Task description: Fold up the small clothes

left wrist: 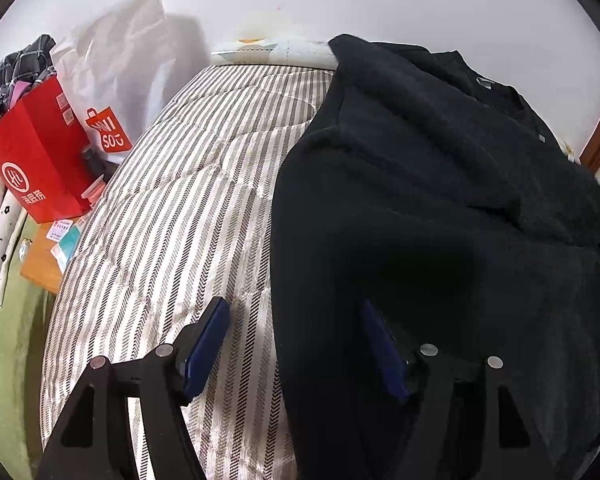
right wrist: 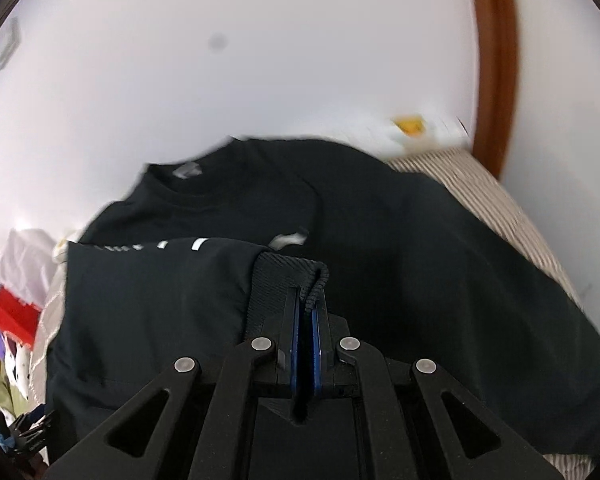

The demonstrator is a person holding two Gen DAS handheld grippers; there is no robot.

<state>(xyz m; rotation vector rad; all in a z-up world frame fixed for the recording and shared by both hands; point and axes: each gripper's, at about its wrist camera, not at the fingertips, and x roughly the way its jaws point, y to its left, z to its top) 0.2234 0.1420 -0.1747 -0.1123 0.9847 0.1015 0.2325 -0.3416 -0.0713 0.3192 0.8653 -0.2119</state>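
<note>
My right gripper (right wrist: 305, 300) is clamped on the ribbed cuff (right wrist: 278, 280) of a black garment, prob a sleeve or hem end, w/ a cord (right wrist: 315, 288) pinched between the pads. My left gripper (left wrist: 296, 344) has its jaws spread, nothing pinched; one finger sits over the bare striped mattress (left wrist: 188, 208), the other over the black sweater (left wrist: 440, 200), so the sweater's left edge runs between them. That sweater lies flat along the right side of the mattress, collar (right wrist: 184, 192) toward the far edge by the wall.

To do this fold well, I think I should carry the cuff across the body w/o lifting high, so the layer under it doesn't drag. Left should prob come down on the near-left edge to pin the fabric while right pulls. The right view is smeared at the far edge, so I'd slow down before laying the cuff, then let go only once the fold line looks straight.

Containers: a red paper bag (left wrist: 40, 152) stands off the mattress's left edge w/ plaid cloth (left wrist: 16, 68) and other fabric sticking out the top; beside it a smaller red-and-white bag (left wrist: 108, 132), contents can't tell
</note>
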